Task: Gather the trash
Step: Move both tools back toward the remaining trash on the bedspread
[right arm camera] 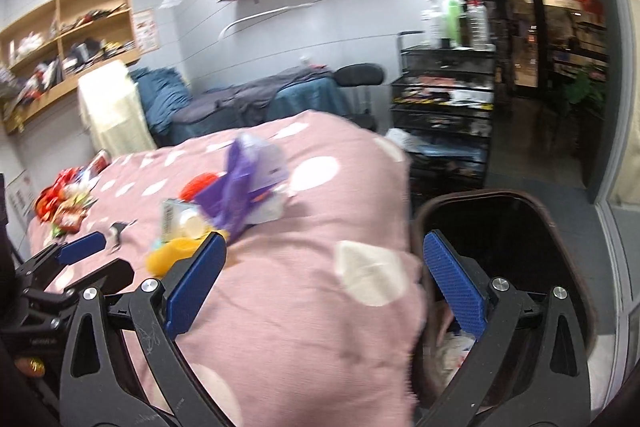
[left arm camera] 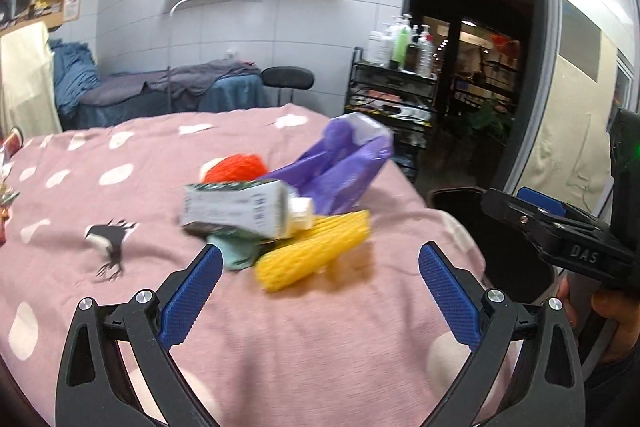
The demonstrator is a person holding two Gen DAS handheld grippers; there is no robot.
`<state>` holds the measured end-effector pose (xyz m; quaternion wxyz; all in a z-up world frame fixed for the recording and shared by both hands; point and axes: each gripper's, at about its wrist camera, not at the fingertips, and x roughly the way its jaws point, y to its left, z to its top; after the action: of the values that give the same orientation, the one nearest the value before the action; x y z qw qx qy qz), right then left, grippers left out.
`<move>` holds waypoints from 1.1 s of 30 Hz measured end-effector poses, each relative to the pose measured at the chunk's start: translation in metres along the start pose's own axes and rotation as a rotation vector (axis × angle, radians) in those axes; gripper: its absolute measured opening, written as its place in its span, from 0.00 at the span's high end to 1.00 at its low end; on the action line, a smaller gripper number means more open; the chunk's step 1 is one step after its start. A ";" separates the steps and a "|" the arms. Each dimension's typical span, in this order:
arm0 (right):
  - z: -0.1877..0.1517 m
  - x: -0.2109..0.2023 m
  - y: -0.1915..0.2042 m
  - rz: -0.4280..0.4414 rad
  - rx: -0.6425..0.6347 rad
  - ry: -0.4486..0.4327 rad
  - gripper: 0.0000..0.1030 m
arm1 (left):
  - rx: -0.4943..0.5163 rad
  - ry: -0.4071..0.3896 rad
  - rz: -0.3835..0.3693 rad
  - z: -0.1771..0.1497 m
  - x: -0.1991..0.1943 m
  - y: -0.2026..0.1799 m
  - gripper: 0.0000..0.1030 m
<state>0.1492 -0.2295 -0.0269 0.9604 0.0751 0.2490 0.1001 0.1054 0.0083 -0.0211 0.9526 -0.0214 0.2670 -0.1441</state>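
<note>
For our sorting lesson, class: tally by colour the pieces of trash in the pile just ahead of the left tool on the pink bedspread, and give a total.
Yellow foam fruit net: 1
Red foam net: 1
Purple plastic bag: 1
White-capped tube: 1
Teal wrapper under the tube: 1
Total: 5
</note>
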 end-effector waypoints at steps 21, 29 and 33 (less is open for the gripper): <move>0.047 0.080 0.054 0.099 -0.031 0.117 0.11 | -0.187 0.112 -0.030 0.021 0.028 0.073 0.07; 0.050 0.067 0.093 0.241 -0.264 0.088 0.15 | -0.179 0.115 0.090 0.022 0.028 0.089 0.07; 0.045 0.081 0.132 0.297 -0.445 0.155 0.16 | -0.210 0.126 0.141 0.017 0.022 0.109 0.07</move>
<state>0.2204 -0.0876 -0.0004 0.9062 -0.1098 0.2801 0.2972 0.1609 0.1055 -0.0301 0.9342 -0.0930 0.3409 -0.0493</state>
